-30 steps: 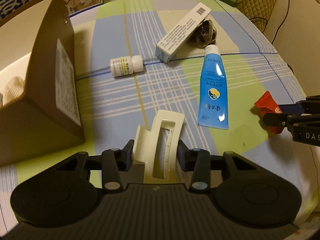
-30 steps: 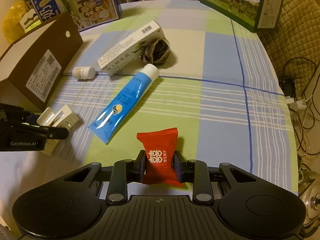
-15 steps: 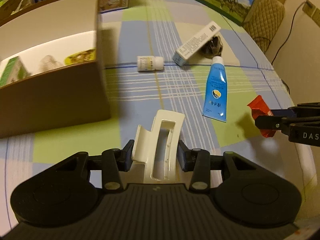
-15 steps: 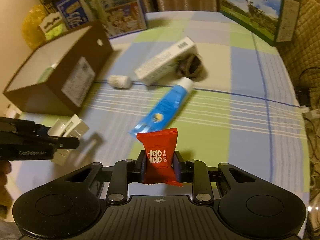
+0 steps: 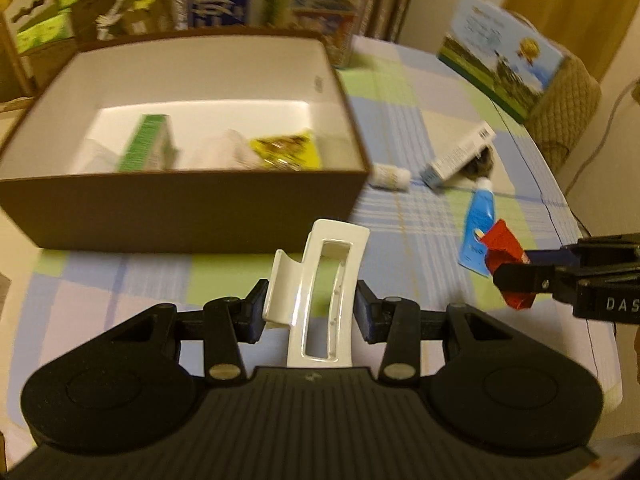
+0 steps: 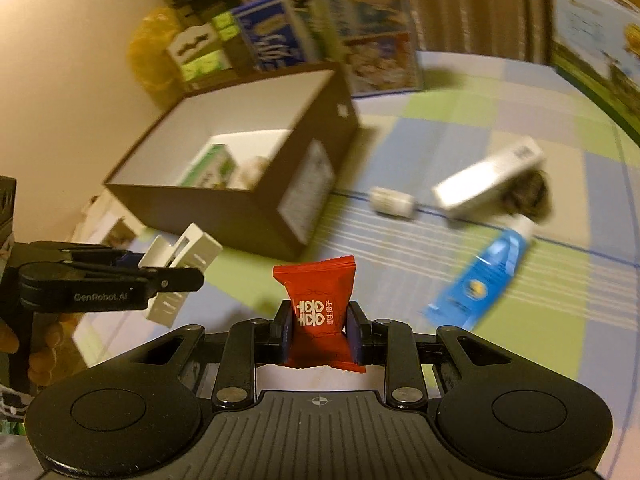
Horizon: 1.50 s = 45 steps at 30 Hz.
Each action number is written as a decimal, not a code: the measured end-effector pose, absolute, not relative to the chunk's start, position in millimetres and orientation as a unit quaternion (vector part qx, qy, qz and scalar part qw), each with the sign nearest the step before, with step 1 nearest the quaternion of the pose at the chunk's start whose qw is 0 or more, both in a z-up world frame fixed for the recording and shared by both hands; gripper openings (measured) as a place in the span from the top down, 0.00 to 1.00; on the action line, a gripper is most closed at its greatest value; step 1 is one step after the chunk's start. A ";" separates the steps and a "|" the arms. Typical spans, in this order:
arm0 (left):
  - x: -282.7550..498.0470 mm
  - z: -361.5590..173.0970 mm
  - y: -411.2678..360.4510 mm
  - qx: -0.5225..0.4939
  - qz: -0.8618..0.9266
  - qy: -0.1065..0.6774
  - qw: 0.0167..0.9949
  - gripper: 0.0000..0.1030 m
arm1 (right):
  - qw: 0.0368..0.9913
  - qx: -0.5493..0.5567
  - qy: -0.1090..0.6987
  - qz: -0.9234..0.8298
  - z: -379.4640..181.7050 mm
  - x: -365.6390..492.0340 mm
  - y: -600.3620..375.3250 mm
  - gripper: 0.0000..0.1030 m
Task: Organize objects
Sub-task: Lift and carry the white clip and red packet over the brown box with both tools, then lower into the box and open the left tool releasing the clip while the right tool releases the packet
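Note:
My left gripper (image 5: 310,310) is shut on a white hair clip (image 5: 324,292), held in the air just in front of the brown open box (image 5: 188,204). My right gripper (image 6: 318,326) is shut on a red candy packet (image 6: 316,312). In the left wrist view that red packet (image 5: 506,258) hangs at the right. In the right wrist view the clip (image 6: 180,264) and left gripper (image 6: 176,276) are at the left, near the box (image 6: 248,216). Inside the box lie a green carton (image 5: 146,144), a yellow packet (image 5: 286,148) and something white.
On the checked tablecloth (image 5: 420,232) lie a blue tube (image 5: 478,224), a small white bottle (image 5: 390,176), a long white carton (image 5: 460,156) and a dark crumpled thing under it. Printed boxes (image 6: 328,32) stand behind the brown box. A quilted chair (image 5: 564,120) is at the far right.
Both grippers have risen and swung left toward the brown box, carrying the clip and the red packet. The box interior now faces both cameras.

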<state>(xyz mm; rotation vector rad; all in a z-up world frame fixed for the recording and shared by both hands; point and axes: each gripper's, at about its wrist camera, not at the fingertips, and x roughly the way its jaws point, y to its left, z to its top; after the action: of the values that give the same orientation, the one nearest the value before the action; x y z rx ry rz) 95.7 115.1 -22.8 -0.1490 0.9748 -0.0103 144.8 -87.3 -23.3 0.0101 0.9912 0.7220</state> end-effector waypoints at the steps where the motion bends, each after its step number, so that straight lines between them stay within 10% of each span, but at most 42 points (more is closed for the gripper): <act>1: 93.7 -18.9 121.9 -0.074 0.000 0.464 0.883 0.63 | 0.816 0.004 0.462 0.346 -20.9 144.5 -80.3 0.76; 45: 188.0 24.6 283.4 -0.048 0.051 0.420 0.905 0.63 | 0.842 -0.017 0.403 0.357 2.6 237.4 93.5 0.76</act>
<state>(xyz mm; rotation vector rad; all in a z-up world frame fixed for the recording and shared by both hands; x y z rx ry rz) 188.0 283.4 24.6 -0.0996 0.8682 0.1057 237.4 93.5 2.6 -0.0361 0.8508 0.7550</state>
